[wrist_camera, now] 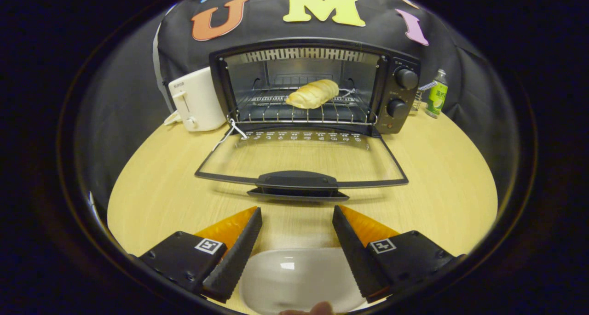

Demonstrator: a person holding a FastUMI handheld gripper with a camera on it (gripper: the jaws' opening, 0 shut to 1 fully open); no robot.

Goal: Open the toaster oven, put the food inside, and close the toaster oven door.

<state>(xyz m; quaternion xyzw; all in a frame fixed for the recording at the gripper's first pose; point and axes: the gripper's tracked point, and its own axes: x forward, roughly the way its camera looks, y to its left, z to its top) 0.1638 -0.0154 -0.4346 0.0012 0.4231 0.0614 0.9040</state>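
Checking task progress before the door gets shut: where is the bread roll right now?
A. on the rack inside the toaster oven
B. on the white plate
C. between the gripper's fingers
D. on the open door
A: the bread roll lies on the rack inside the toaster oven; the gripper is open, holding nothing.

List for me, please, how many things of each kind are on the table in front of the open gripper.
Toaster ovens: 1, the toaster oven, door down
Pop-up toasters: 1, the white toaster
Bread rolls: 1, the bread on the oven rack
Bottles: 1, the green bottle
Plates: 1, the white plate under the gripper
Total: 5
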